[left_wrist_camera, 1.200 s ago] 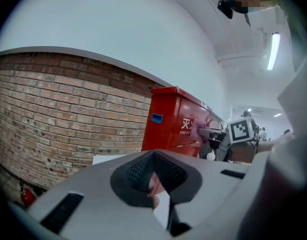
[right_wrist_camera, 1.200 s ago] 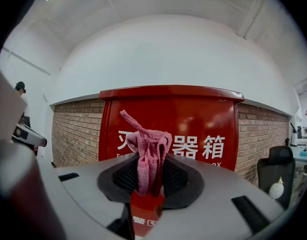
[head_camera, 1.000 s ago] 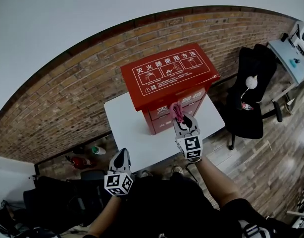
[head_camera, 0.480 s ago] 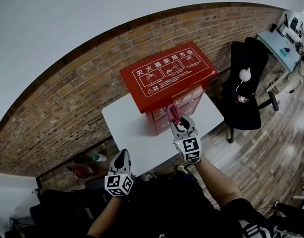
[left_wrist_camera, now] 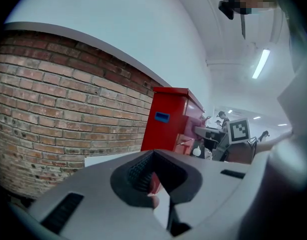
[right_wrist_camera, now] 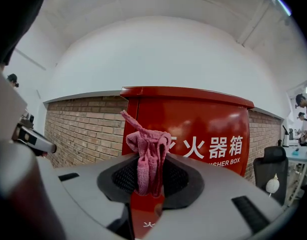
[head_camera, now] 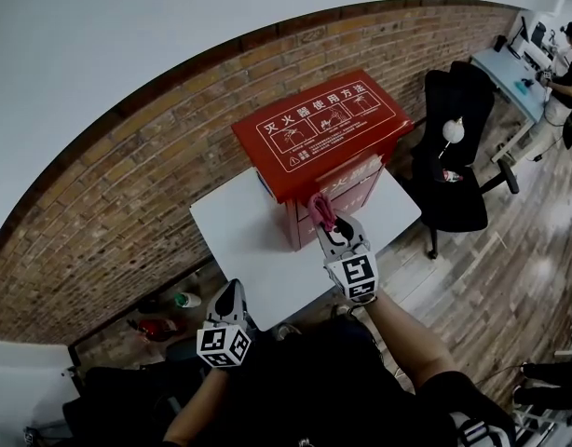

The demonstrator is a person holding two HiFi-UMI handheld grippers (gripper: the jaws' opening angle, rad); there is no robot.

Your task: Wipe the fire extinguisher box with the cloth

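The red fire extinguisher box [head_camera: 321,143] stands on a white table [head_camera: 244,240]; white Chinese print covers its lid and front [right_wrist_camera: 203,134]. My right gripper [head_camera: 328,220] is shut on a pink cloth [head_camera: 321,209], which it holds at the box's front face. In the right gripper view the bunched cloth [right_wrist_camera: 147,154] sticks up from between the jaws, right before the red front. My left gripper [head_camera: 228,298] hangs low at the table's near edge, off to the left, with its jaws shut and holding nothing. Its own view shows the box [left_wrist_camera: 169,119] from the side.
A brick wall [head_camera: 128,175] runs behind the table under a white wall. A black office chair [head_camera: 461,175] stands to the right of the table. Bottles [head_camera: 165,319] lie on the floor at the left. A desk with a person [head_camera: 547,73] is at far right.
The right gripper with the cloth has shifted slightly left and up along the box's front. The left gripper has stayed where it was.
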